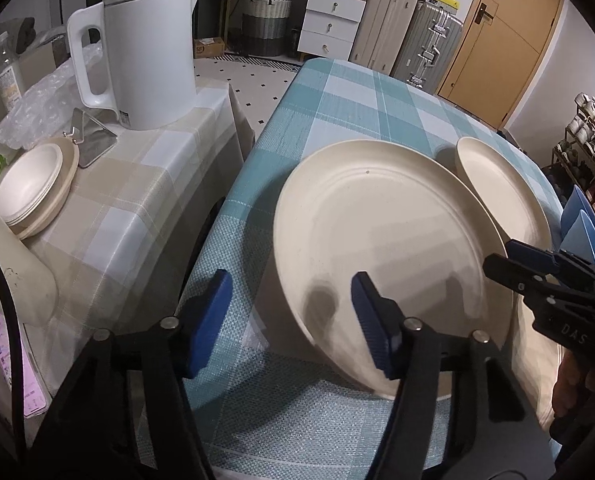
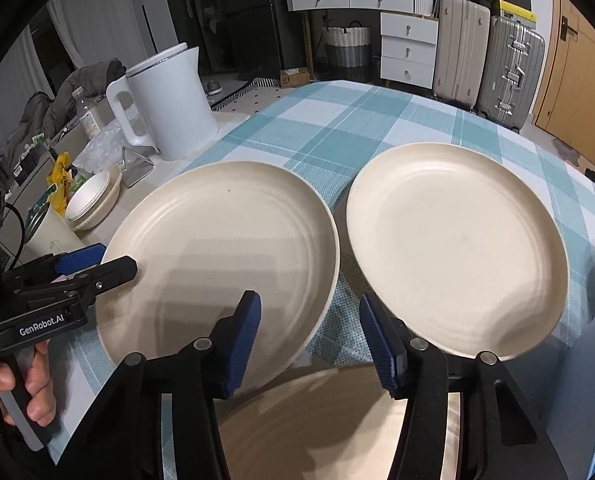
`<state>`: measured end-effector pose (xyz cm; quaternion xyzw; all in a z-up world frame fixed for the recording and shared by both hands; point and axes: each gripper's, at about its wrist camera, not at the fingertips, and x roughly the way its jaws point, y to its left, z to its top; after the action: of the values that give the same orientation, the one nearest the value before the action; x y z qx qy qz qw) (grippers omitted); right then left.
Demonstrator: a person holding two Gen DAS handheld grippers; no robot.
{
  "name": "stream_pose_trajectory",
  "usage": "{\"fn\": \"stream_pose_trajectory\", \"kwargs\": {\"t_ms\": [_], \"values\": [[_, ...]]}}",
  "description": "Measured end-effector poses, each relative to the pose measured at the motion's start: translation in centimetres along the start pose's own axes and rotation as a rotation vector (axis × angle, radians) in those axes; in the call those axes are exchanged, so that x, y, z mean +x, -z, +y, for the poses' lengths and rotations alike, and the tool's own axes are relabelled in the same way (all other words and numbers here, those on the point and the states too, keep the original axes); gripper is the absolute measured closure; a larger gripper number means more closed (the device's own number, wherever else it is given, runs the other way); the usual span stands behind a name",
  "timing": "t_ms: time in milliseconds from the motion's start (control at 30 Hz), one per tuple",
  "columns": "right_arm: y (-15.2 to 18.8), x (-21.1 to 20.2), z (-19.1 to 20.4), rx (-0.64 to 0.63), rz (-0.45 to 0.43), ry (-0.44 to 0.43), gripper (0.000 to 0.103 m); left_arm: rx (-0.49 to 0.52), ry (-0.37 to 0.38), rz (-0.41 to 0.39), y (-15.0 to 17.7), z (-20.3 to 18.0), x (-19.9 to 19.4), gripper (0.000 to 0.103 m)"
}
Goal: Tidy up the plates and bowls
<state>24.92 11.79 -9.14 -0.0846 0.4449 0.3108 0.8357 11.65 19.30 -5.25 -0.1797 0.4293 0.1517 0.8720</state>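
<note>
Two cream plates lie side by side on the teal checked tablecloth [image 2: 337, 120]: the left plate [image 2: 217, 264] [image 1: 377, 248] and the right plate [image 2: 457, 248] [image 1: 501, 188]. A third cream plate [image 2: 317, 420] lies nearest, under my right gripper. My left gripper [image 1: 293, 320] is open, its fingers astride the left plate's near left rim; it also shows in the right wrist view [image 2: 97, 260]. My right gripper [image 2: 309, 340] is open above the gap between the two plates; it also shows in the left wrist view [image 1: 509, 256]. Stacked cream bowls [image 1: 33, 188] [image 2: 93, 200] sit on the beige side table.
A white kettle [image 1: 149, 52] [image 2: 169, 104], a metal stand [image 1: 93, 140], crumpled plastic wrap [image 1: 37, 100], a bottle [image 1: 7, 76] and a cream cup [image 1: 13, 272] crowd the beige side table. Blue plates [image 1: 581, 232] stand at the right edge. Suitcases [image 2: 509, 76] and drawers [image 2: 409, 44] stand behind.
</note>
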Motion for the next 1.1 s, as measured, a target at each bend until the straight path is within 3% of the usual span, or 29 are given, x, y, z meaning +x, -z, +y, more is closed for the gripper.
{"fn": "stream_pose_trajectory", "kwargs": {"t_ms": [100, 333, 400, 467, 667, 1100], "values": [[-0.1, 0.3, 0.1, 0.0, 0.01, 0.004, 0.057, -0.003, 0.01, 0.009, 0.0, 0.1, 0.1, 0.058], [-0.4, 0.8, 0.2, 0.0, 0.015, 0.022, 0.073, -0.003, 0.015, 0.02, 0.1, 0.0, 0.4, 0.071], [-0.3, 0.9, 0.2, 0.0, 0.019, 0.034, 0.078, 0.007, 0.022, 0.024, 0.2, -0.3, 0.4, 0.082], [-0.2, 1.0, 0.1, 0.005, 0.018, 0.039, 0.082, 0.015, 0.019, 0.02, 0.3, -0.5, 0.4, 0.086], [-0.2, 0.7, 0.1, 0.003, 0.005, 0.069, 0.09, 0.015, 0.007, 0.002, 0.2, -0.5, 0.0, 0.087], [-0.1, -0.8, 0.4, -0.004, -0.025, 0.079, 0.09, 0.041, -0.001, -0.038, 0.0, -1.2, -1.9, 0.087]]}}
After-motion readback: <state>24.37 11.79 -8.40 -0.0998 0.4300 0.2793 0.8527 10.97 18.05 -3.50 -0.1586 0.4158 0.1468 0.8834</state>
